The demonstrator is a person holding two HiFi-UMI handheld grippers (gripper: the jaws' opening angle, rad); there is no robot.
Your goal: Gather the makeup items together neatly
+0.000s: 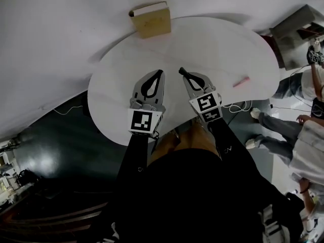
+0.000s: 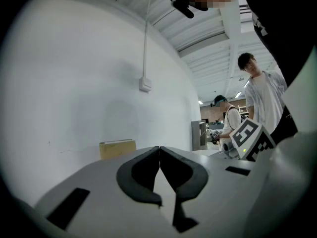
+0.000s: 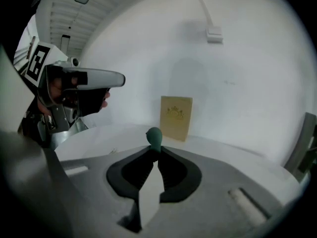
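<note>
Right claw (image 3: 154, 150) is clamped on a small green item (image 3: 154, 137), prob. a makeup sponge or applicator tip, too small to be sure. It's pinched at its lower end w/ the rounded head poking past the tips, so it looks lifted off the white table (image 1: 223, 49), ready to carry. Left claw (image 2: 159, 148) is closed on nothing, parked alongside over the table's middle, out of the way. Pink stick (image 1: 241, 81) lies alone near the right edge. Tan box (image 1: 152, 19) stands at the far edge, a likely gathering spot.
</note>
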